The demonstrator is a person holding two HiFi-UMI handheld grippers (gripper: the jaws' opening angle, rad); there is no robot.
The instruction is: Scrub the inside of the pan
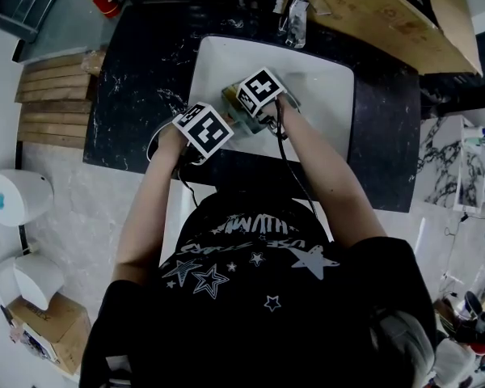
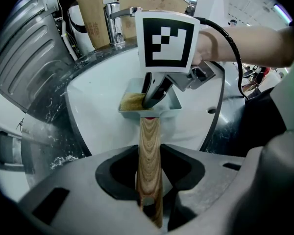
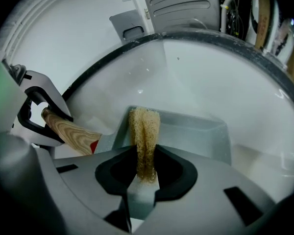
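A small square grey pan (image 2: 159, 106) with a wooden handle (image 2: 149, 146) sits in the white sink (image 1: 323, 95). My left gripper (image 2: 149, 177) is shut on that handle, near its end, and points steeply down. My right gripper (image 3: 144, 168) is shut on a folded tan sponge (image 3: 144, 129), whose tip rests inside the pan (image 3: 196, 131) near its left wall. From the left gripper view, the right gripper's fingers (image 2: 154, 92) reach down into the pan beside the sponge (image 2: 131, 101). In the head view both marker cubes (image 1: 204, 130) (image 1: 260, 93) hide most of the pan.
The sink is set in a dark marble counter (image 1: 137, 79), with a chrome faucet (image 2: 116, 18) at its far edge. Cardboard (image 1: 388, 14) leans behind the faucet. A hole (image 2: 211, 110) marks the sink's right wall. Wooden planks (image 1: 56, 95) lie to the left.
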